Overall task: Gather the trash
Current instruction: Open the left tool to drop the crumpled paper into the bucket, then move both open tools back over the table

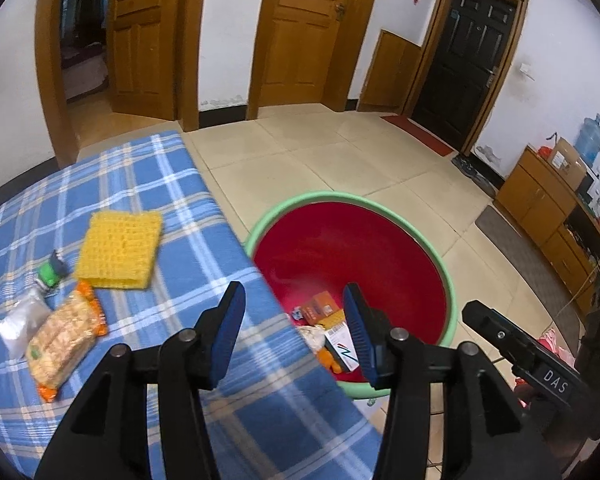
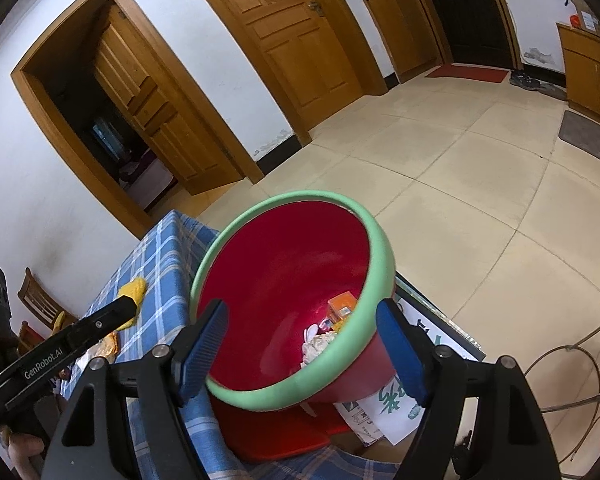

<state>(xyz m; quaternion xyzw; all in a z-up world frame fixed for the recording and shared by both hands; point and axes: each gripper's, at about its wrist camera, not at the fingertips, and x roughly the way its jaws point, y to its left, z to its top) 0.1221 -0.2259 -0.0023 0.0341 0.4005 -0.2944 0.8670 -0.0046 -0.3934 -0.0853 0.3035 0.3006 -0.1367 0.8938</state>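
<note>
A red basin with a green rim point(image 1: 312, 196) stands just off the edge of the blue plaid table point(image 1: 180, 200). It holds an orange box point(image 1: 322, 306), a white box point(image 1: 346, 350) and crumpled paper point(image 2: 320, 344). On the cloth lie a yellow waffle sponge point(image 1: 120, 248), a snack packet point(image 1: 64, 344), a white bag point(image 1: 20, 324) and a green-capped bottle point(image 1: 52, 272). My left gripper point(image 1: 293, 292) hangs open and empty over the table edge and the basin. My right gripper point(image 2: 300, 308) is open, with the basin rim point(image 2: 376, 248) framed behind its fingers. I see no pad pressing on it.
The basin rests on a red stool point(image 2: 268, 432) beside a printed sheet point(image 2: 396, 408). Cables point(image 2: 580, 360) trail over the tiled floor at the right. A wooden cabinet point(image 1: 548, 208) with a water jug point(image 1: 590, 140) lines the right wall. Wooden doors stand at the back.
</note>
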